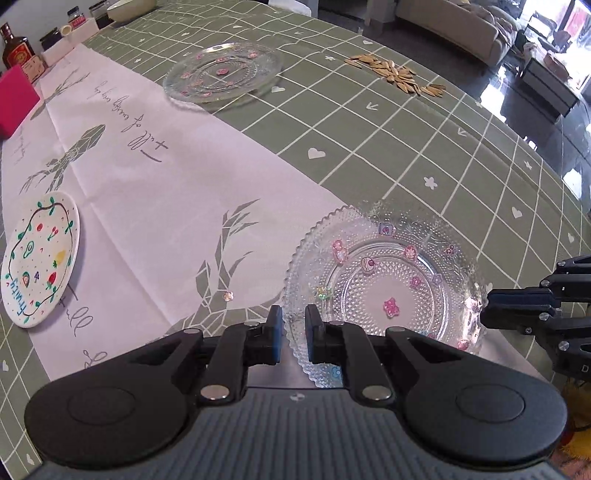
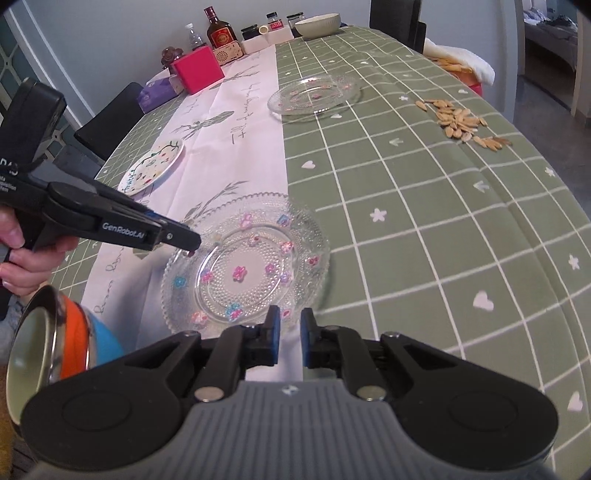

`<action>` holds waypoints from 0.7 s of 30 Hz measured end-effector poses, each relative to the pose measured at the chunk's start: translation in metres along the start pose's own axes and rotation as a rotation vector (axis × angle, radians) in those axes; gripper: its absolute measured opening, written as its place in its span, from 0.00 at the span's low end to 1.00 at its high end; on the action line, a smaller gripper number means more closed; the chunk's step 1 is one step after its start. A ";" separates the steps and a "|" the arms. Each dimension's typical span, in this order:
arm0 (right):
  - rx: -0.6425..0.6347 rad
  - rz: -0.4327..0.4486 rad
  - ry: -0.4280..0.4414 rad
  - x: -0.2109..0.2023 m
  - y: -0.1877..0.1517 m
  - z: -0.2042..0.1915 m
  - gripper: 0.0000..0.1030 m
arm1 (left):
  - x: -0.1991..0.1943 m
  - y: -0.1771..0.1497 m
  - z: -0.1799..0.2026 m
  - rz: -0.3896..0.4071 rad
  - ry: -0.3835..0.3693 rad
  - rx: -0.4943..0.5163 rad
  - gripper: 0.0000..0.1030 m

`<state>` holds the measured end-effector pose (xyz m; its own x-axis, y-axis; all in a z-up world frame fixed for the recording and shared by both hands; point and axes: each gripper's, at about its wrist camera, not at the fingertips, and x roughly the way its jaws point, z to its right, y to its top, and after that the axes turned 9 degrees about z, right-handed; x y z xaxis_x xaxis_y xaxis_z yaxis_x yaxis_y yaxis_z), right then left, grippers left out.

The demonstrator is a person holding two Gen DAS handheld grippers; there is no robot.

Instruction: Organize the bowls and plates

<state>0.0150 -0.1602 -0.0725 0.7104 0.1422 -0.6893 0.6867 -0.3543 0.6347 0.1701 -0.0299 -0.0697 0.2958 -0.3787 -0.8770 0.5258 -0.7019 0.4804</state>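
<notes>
A clear glass plate with small flower stickers (image 1: 384, 280) lies near the table's front edge, also in the right wrist view (image 2: 245, 273). My left gripper (image 1: 293, 334) straddles its near-left rim, jaws narrowly apart with the rim between them; from the right wrist view the left gripper (image 2: 186, 243) sits at the plate's left rim. My right gripper (image 2: 287, 338) is narrowly open at the plate's near rim, and shows at the right edge of the left wrist view (image 1: 513, 306). A second glass plate (image 1: 221, 72) lies farther back. A white painted plate (image 1: 38, 260) lies at left.
Scattered seeds (image 1: 397, 74) lie at the back right. A pink box (image 2: 197, 70), a bottle (image 2: 220, 31), jars and a pale bowl (image 2: 317, 23) stand at the far end. An orange and blue metal-rimmed bowl (image 2: 55, 354) is off the table's near-left edge.
</notes>
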 end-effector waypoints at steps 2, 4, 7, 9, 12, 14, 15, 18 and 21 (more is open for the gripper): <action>0.022 -0.008 0.016 -0.006 -0.006 0.003 0.09 | 0.000 0.000 0.007 -0.005 -0.005 0.024 0.13; 0.047 -0.015 0.035 -0.010 -0.011 0.006 0.09 | -0.001 -0.001 0.013 -0.007 -0.010 0.046 0.13; 0.070 -0.007 0.029 -0.015 -0.015 0.011 0.09 | -0.001 -0.002 0.022 -0.010 -0.017 0.082 0.13; 0.083 -0.003 0.025 -0.018 -0.017 0.014 0.09 | -0.002 -0.003 0.027 -0.010 -0.013 0.105 0.13; 0.089 -0.003 0.019 -0.021 -0.019 0.015 0.09 | -0.003 -0.005 0.037 -0.012 -0.002 0.142 0.13; 0.089 -0.003 0.016 -0.024 -0.021 0.015 0.09 | -0.003 -0.006 0.044 -0.025 0.010 0.159 0.13; 0.088 -0.002 0.012 -0.026 -0.022 0.015 0.09 | -0.003 -0.006 0.048 -0.033 0.016 0.169 0.13; 0.110 -0.006 0.013 -0.030 -0.024 0.018 0.11 | -0.005 -0.009 0.061 -0.041 0.031 0.214 0.13; 0.118 -0.012 0.013 -0.036 -0.029 0.019 0.11 | -0.007 -0.011 0.069 -0.056 0.031 0.230 0.13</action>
<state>-0.0337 -0.1729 -0.0727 0.7050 0.1591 -0.6911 0.6727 -0.4587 0.5806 0.1072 -0.0607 -0.0697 0.2971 -0.3194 -0.8999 0.3476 -0.8416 0.4134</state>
